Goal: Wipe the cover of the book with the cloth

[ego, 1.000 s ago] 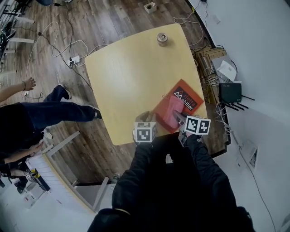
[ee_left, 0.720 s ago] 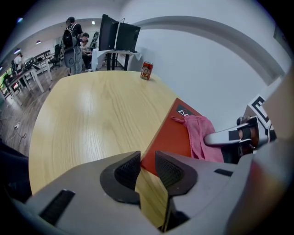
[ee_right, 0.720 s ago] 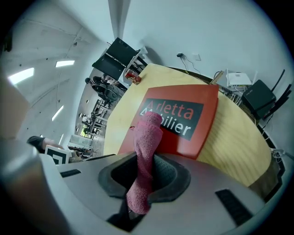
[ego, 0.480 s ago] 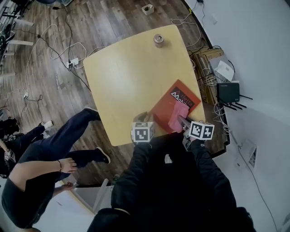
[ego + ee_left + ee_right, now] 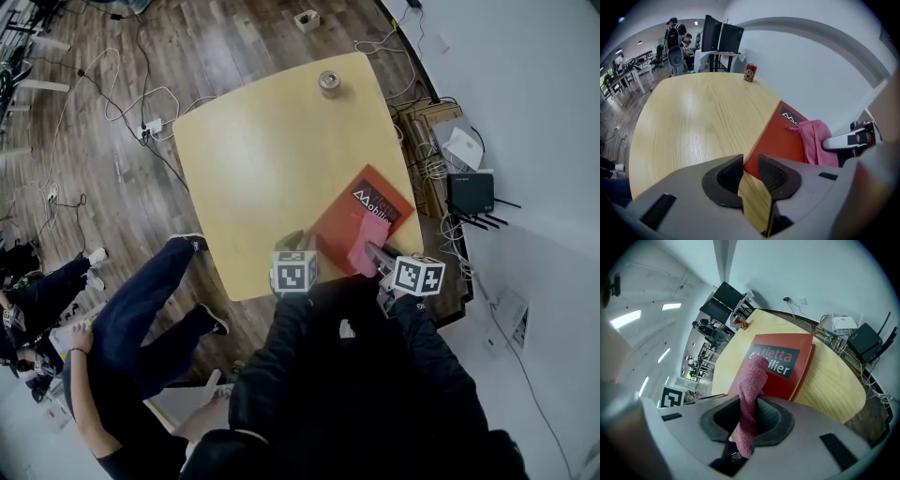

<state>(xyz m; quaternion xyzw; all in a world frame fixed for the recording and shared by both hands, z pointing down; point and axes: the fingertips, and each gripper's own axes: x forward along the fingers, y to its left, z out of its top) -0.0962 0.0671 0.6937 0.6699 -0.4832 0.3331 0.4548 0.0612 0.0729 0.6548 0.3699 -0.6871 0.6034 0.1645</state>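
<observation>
Fingers [image 5: 774, 422] clamp cloth [image 5: 751, 389] on book [image 5: 799, 373]; can [image 5: 749, 73] beyond.

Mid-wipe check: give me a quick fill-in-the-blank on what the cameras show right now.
1. The right gripper is shut on the ____ cloth.
2. The cloth's free end lies on the red ____.
3. At the far end of the table stands a lone ____.

Missing words: pink; book; can.
</observation>
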